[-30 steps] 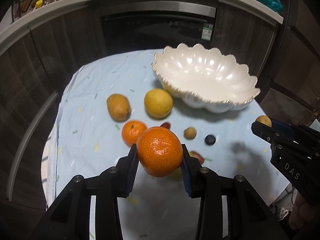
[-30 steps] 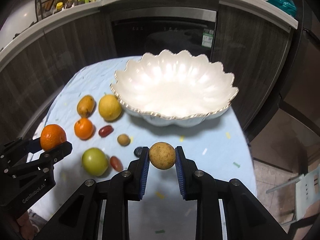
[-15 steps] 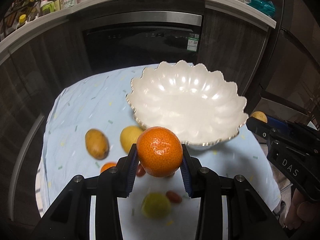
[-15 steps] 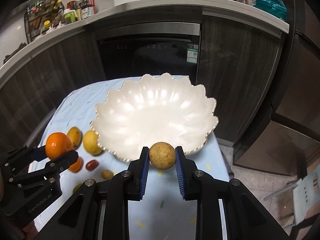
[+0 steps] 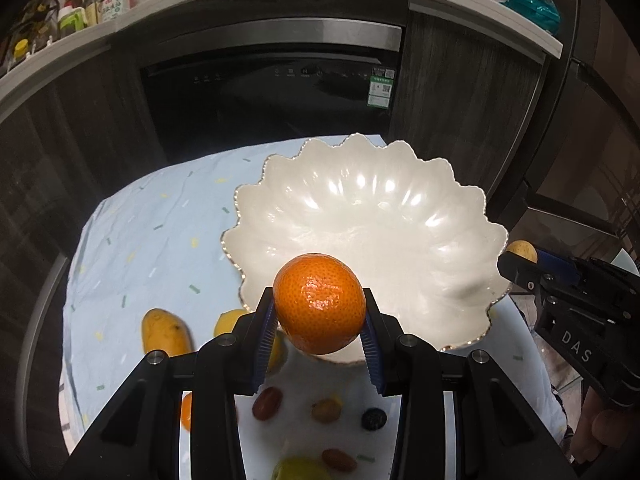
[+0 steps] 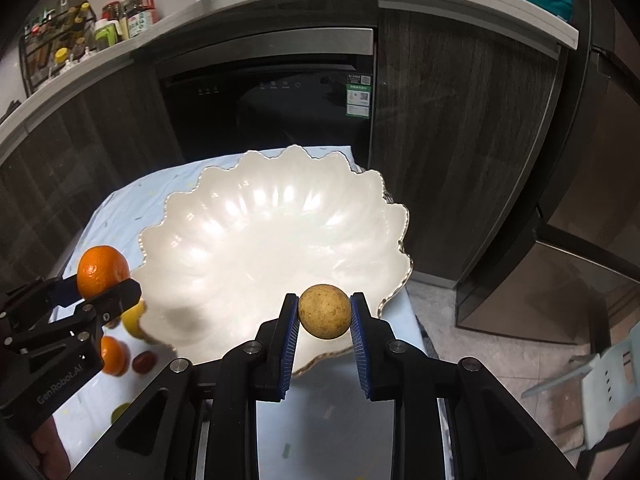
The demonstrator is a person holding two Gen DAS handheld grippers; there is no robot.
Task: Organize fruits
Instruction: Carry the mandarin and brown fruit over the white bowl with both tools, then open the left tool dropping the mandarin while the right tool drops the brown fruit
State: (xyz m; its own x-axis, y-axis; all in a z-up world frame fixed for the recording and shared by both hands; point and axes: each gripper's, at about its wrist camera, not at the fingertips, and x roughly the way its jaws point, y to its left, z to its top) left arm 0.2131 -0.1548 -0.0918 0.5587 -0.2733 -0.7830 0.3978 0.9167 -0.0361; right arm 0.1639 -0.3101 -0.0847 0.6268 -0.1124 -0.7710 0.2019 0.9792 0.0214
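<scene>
Scalloped white bowl [image 5: 400,216]: empty, nothing delivered yet. Left gripper [image 5: 319,322] pinches a mandarin [image 5: 319,302] at the rim; right gripper [image 6: 324,322] pinches a small tan fruit [image 6: 324,317] likewise. Mango [image 5: 165,330], lemon [image 5: 228,320] and small fruits remain on the tablecloth [image 5: 152,240].

Right gripper [image 6: 325,318] clamps a small round tan fruit [image 6: 324,310] between blue-padded fingers [image 6: 291,340], held over the near rim of the white scalloped bowl [image 6: 256,248]. Left gripper [image 6: 105,286], at frame left, grips an orange [image 6: 101,269] beside the bowl's left rim. On the pale blue tablecloth [image 6: 120,216] below: second orange [image 6: 113,355], yellow fruit [image 6: 134,318], dark red fruit [image 6: 144,361].
</scene>
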